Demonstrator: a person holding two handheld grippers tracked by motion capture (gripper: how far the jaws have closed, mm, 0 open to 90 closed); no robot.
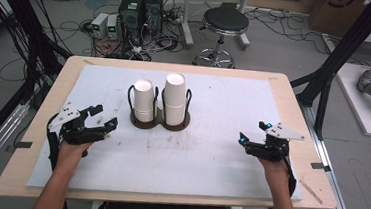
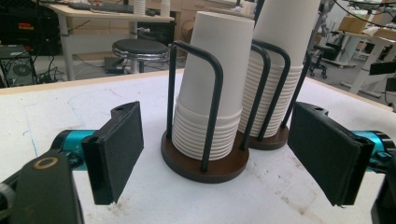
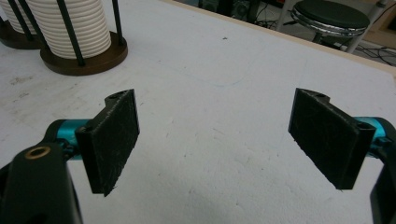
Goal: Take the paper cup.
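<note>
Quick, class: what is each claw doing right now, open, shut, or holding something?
Left claw: open, holding nothing, aimed at the cup stacks.
Right claw: open, holding nothing, above the white mat.

A lab: computer towers (image 1: 141,12) and tangled cables (image 1: 74,25) sit on a bare concrete floor (image 1: 278,46), black rig frames (image 1: 346,47) flank the counter (image 1: 284,92), beside a round stool (image 1: 225,22).

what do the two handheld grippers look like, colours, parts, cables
Both the left gripper and the right gripper have black bodies, each topped by a grey three-cornered plate. Each carries two flat black rectangular jaw pads with a rough, scuffed face, mounted on shiny teal-blue metal cylinders. A brass-coloured ring sits in the black housing. Black cables trail along the forearms.
</note>
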